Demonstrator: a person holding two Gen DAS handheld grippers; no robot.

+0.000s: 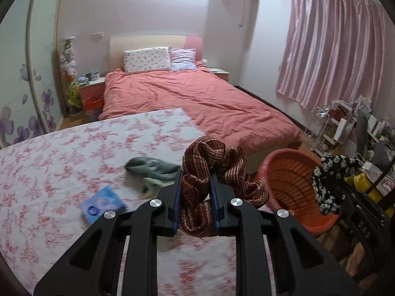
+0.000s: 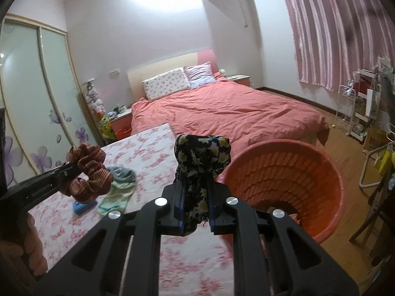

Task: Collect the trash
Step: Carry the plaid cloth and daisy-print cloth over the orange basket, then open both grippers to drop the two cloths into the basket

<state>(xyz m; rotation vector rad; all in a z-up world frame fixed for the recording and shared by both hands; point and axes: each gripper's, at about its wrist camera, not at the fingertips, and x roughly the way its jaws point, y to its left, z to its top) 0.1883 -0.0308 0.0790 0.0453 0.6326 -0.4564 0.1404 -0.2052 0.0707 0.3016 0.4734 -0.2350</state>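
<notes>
The left gripper [image 1: 196, 190] clamps a ruffled, brown-striped fabric scrunchie [image 1: 217, 170]; the right gripper [image 2: 195, 197] clamps a dark daisy-print fabric scrunchie [image 2: 201, 157], both beside the orange slatted plastic basket [image 2: 291, 172].

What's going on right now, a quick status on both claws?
Left gripper shut on brown scrunchie. Right gripper shut on floral scrunchie. Orange basket beside the table, path looks clear.

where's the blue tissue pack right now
The blue tissue pack lies on the floral-covered table, lower left in the left wrist view, beside the green socks.
</notes>
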